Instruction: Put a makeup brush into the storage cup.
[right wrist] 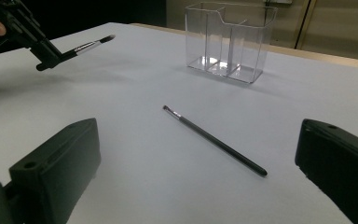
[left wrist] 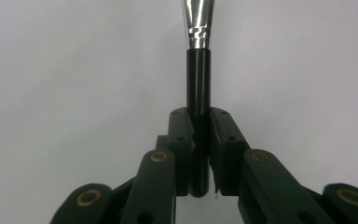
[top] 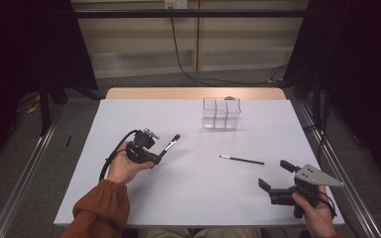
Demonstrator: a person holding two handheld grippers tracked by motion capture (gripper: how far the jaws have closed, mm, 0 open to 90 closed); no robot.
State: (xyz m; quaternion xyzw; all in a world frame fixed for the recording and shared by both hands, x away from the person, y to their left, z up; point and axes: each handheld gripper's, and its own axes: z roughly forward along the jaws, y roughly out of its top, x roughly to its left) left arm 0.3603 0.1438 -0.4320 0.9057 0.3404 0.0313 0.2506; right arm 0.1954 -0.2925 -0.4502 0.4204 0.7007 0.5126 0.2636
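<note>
At nine o'clock on the white worktop point(top: 193, 193) | left hand-held gripper point(top: 155, 159) clamps short black-handled makeup brush point(top: 170, 144) by its stiff, light, slippery handle end | right hand-held gripper point(top: 274, 174) gapes empty | thin black liner brush point(top: 241, 159) lies at three o'clock; grip mid-shaft.

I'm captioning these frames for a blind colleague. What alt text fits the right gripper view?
A thin dark brush lies on the white table between the right gripper's open black fingers. Behind stands a clear divided organizer; at upper left the left gripper holds a makeup brush.
</note>
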